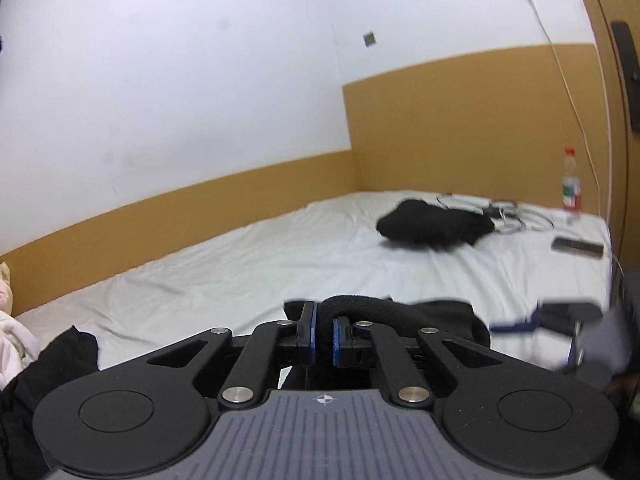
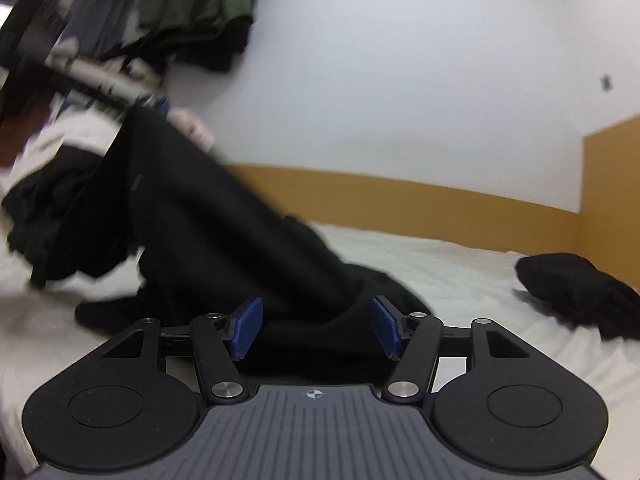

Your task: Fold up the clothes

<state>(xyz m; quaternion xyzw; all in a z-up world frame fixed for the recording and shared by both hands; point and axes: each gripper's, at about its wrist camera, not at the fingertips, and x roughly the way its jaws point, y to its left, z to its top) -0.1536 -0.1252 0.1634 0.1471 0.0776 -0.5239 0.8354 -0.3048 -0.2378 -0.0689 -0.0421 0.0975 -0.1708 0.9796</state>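
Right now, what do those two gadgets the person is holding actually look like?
Both look alike. Each gripper, left and right, has a grey ribbed body with a small crosshair mark, flanked by two round black discs. Black link arms with silver pivot pins run forward to two fingers tipped with blue ridged pads. No cables, hands or sleeves show.

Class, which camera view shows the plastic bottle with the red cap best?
The left wrist view: the plastic bottle stands upright at the white bed's far corner, by the wall. The right wrist view does not show it.
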